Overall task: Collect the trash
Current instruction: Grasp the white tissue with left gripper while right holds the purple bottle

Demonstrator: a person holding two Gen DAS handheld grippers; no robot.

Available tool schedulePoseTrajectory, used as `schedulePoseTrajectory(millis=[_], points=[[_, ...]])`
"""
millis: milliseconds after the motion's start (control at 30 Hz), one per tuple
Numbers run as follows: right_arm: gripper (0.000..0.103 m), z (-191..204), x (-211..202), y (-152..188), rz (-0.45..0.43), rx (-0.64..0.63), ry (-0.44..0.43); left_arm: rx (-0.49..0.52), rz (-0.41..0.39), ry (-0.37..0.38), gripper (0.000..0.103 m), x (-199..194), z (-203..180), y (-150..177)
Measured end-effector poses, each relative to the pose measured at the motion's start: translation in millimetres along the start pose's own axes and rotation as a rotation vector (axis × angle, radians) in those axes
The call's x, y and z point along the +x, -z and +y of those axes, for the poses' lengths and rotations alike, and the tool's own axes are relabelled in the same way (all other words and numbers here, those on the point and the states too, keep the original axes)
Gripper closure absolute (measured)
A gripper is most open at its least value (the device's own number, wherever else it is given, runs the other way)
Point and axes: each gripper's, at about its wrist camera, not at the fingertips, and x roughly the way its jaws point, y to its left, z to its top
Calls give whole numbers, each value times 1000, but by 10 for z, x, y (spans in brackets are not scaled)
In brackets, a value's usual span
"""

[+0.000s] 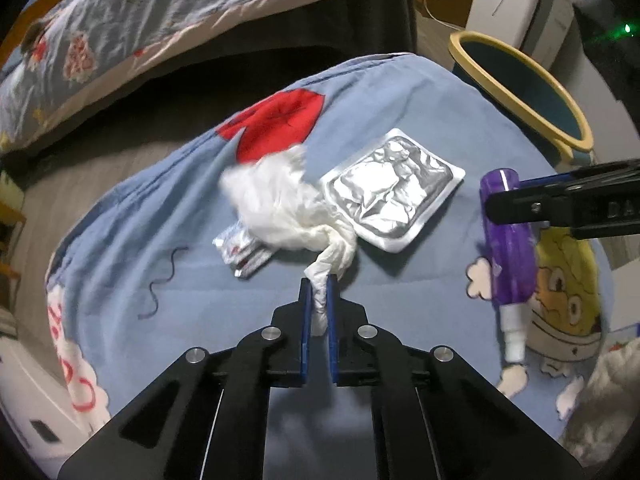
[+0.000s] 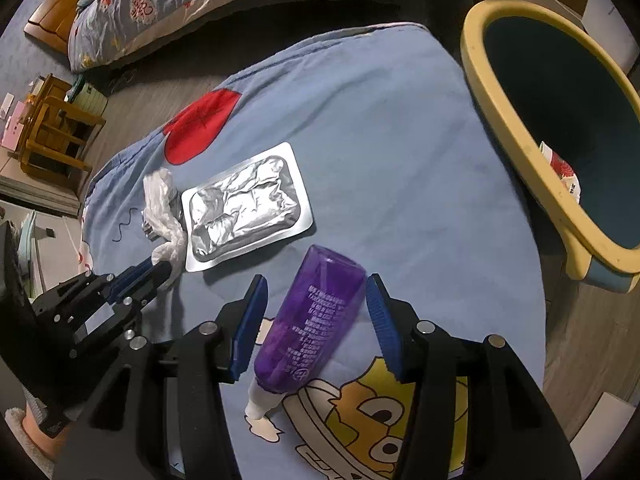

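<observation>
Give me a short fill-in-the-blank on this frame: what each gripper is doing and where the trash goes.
1. The left gripper is shut on a twisted white ____.
2. The purple bottle lies between the ____ gripper's open jaws.
3. The silver foil pouch rests on the ____ blanket.

Missing words: tissue; right; blue

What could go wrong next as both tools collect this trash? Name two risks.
The left tool pinches only the twisted tail of the white plastic bag, so it may slip out. The right tool straddles the purple bottle with a visible gap on one side; closing could push it sideways.
</observation>
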Motion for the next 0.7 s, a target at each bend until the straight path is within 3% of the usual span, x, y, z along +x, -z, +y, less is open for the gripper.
schedulePoseTrajectory(millis=[233,300,433,700], points=[[46,104,65,10,10,-24,23,-30,10,-28,95,-47,153,135],[45,114,67,7,8,-28,27,-51,-3,-18,89,-64,164,125],[45,100,98,15,17,-25,34,-57,-19,-27,43,-59,143,73],[45,184,184,52,26,-69,63,-23,1,-81,43,68,152,-20]])
